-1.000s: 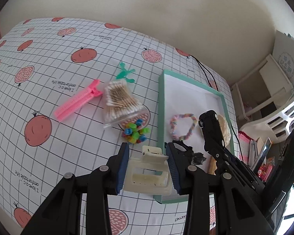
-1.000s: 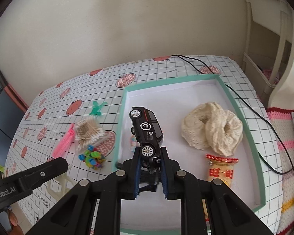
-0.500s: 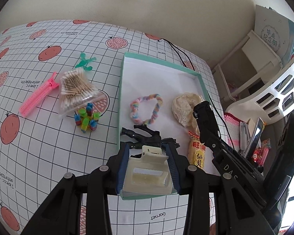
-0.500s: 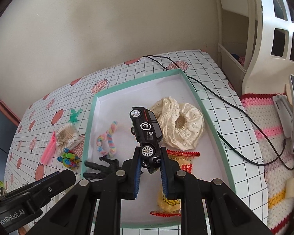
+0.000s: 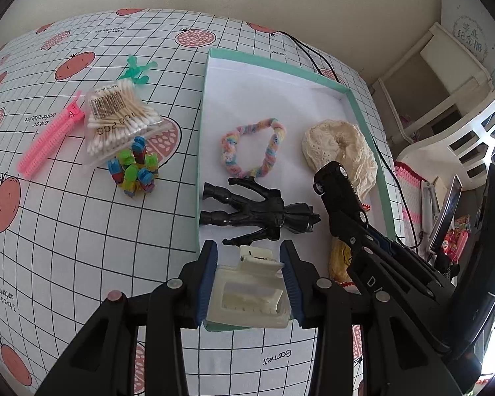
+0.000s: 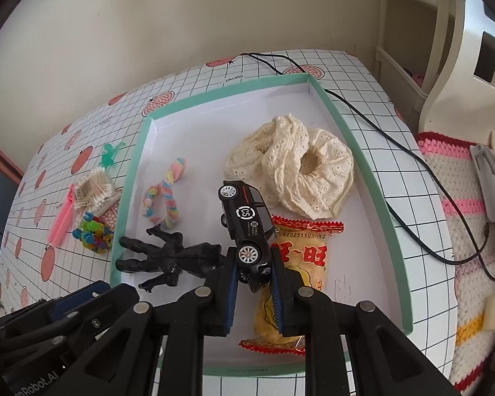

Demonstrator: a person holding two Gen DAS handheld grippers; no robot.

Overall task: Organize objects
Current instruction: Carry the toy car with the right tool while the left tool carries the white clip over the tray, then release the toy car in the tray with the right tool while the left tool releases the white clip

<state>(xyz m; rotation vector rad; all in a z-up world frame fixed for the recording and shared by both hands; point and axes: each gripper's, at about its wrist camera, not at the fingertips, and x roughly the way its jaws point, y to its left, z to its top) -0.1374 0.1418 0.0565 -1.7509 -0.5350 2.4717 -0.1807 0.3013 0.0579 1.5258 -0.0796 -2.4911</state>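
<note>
**Two items poised over the tray**

While both loads hang above the mint-rimmed white tray, the left gripper clamps a cream plastic hair claw and the right gripper clamps a black toy car, presumably for dropping in. Its fingers hide part of the red-and-yellow snack packet at lower centre.

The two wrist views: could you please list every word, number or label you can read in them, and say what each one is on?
"Garnet": tablecloth, mirrored, at the near edge.
"100 PCS": cotton swab bag, upside down; barcode unreadable.
"CS": roof of the toy car, held by the right gripper.
"旺旺": snack packet; the code above it is blurred.
"nRobot.AI": left gripper, partial, in the right wrist view.
</note>
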